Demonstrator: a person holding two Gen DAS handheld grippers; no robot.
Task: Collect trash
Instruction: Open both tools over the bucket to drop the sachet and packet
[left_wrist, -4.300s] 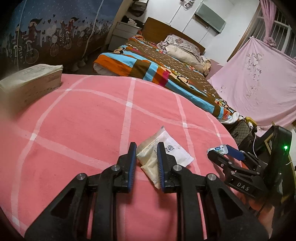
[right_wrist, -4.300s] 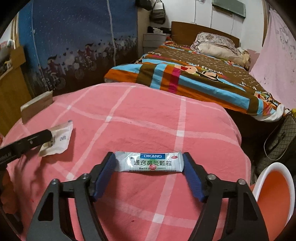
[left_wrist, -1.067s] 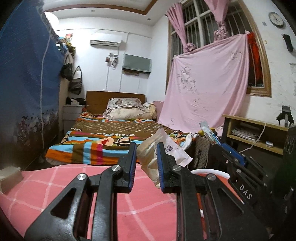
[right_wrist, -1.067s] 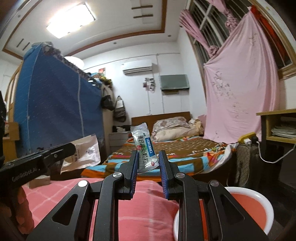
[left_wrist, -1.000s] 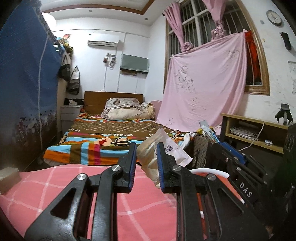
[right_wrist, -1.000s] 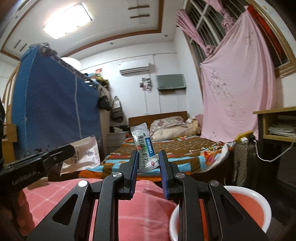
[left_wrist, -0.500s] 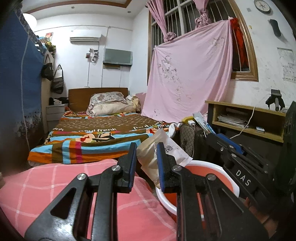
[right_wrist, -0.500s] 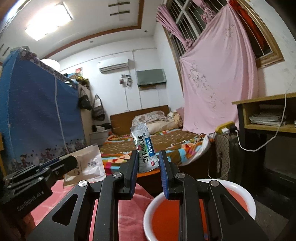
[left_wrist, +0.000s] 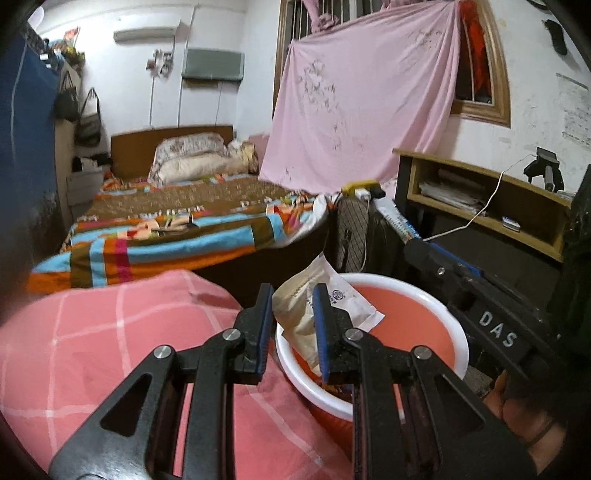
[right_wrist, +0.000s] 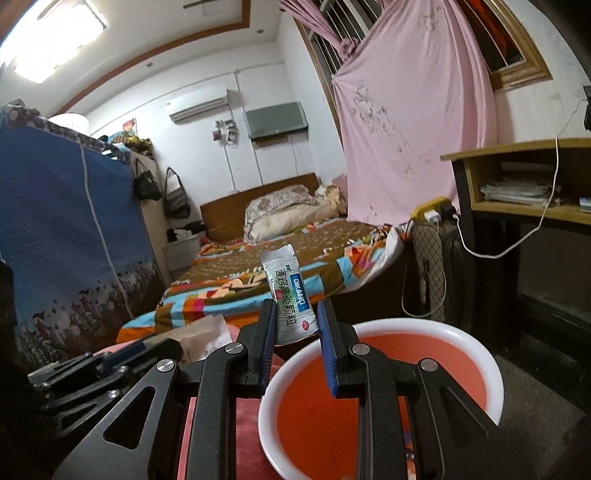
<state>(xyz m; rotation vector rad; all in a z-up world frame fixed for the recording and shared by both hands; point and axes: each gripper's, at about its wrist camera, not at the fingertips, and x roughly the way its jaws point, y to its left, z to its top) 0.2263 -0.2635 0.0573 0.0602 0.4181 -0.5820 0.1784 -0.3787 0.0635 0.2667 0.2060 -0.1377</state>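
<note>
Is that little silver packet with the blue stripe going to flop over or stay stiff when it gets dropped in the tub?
The DIKANG sachet stands upright above the right tongs without drooping, so it is probably fairly stiff. It looks thin and flat, so likely light. It may flutter rather than fall straight into the orange basin.

Both tools point forward and slightly down, side by side. The left tool (left_wrist: 291, 325) has its jaws nearly closed, clamping a packet. The right tool (right_wrist: 297, 339) likewise grips tight; fingers (left_wrist: 517, 413) of the right hand show beneath it.
</note>
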